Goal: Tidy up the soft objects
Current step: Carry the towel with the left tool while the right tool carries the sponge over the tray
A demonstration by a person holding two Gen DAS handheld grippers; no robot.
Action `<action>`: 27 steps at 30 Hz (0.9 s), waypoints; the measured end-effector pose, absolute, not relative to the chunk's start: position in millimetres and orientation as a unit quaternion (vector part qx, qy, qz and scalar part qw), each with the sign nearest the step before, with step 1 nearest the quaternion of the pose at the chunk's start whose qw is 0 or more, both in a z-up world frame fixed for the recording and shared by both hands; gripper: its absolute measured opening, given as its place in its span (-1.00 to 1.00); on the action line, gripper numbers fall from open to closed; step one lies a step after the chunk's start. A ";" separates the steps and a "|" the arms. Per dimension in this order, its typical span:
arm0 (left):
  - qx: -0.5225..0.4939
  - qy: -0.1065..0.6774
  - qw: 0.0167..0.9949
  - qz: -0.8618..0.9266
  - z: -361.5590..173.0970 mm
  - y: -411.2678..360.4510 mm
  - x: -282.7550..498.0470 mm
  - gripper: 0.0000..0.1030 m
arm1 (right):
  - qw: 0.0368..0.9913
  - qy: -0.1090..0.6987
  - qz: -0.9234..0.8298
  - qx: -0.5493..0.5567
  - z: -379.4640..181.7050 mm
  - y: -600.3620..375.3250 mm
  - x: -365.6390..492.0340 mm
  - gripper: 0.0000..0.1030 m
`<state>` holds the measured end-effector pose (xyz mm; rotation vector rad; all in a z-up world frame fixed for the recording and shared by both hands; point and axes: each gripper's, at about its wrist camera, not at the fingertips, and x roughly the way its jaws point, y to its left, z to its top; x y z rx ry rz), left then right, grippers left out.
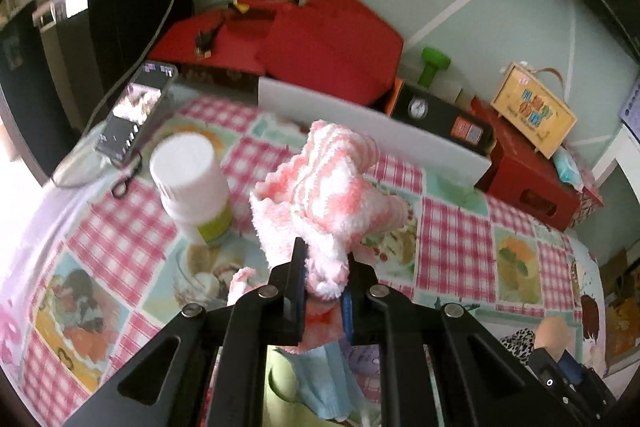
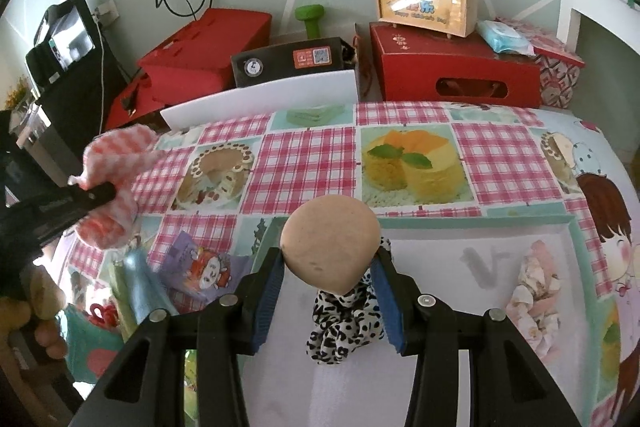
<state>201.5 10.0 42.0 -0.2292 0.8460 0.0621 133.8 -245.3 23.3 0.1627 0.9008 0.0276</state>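
Now, pink cloth [image 1: 324, 195] pinched between left gripper [image 1: 323, 259] jaws

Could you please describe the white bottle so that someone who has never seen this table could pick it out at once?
Start at the table with the pink checked cloth printed with cake pictures. Near its left side in the left wrist view, just in front of the phone, stands the white bottle. It is the only hard, upright thing there: a plain round cap, a yellow-green label, beside the fluffy pink and white towel.
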 end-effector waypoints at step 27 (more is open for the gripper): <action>-0.068 0.442 0.881 -0.151 53.8 -98.1 151.6 -0.73 | 0.896 0.421 -0.111 0.090 48.2 -328.2 85.5 -0.07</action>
